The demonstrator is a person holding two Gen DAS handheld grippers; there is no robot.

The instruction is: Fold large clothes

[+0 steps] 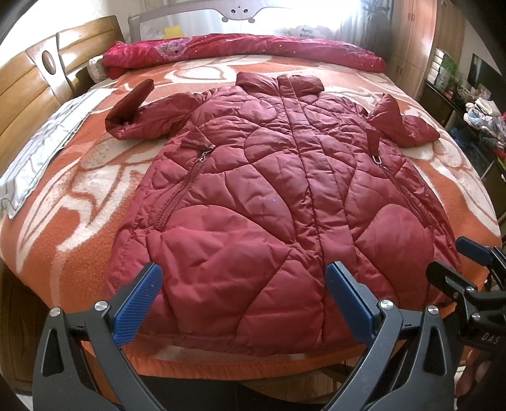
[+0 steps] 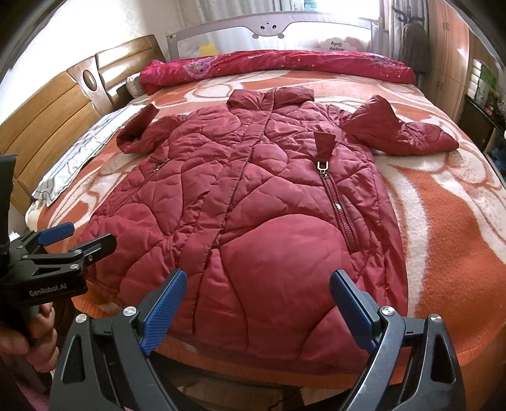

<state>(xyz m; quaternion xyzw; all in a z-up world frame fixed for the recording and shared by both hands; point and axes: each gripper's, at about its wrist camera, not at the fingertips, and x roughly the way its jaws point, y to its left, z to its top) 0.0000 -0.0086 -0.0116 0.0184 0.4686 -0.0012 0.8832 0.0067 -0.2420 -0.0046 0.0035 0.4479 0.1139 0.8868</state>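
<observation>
Dark-red quilted puffer coat (image 1: 268,189) is lying front-up, sleeves out, on an orange-and-white patterned blanket (image 1: 95,189), folding seemingly not begun, while the left gripper (image 1: 243,303) and right gripper (image 2: 257,313) are hovering spread at its hem, likely needing to grasp a sleeve or side next.

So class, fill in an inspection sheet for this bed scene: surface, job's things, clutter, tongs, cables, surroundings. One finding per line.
Surface: bed under an orange and white blanket.
Job's things: dark red quilted coat lying flat, front up, collar far, hem near; both sleeves out sideways, bent.
Clutter: rolled red quilt along the far edge; pale striped cloth at the headboard side.
Tongs: left tongs open above the hem; right tongs open, holding nothing.
Cables: nothing seen.
Surroundings: wooden headboard, bed rail, wardrobe, shelf of oddments.
</observation>
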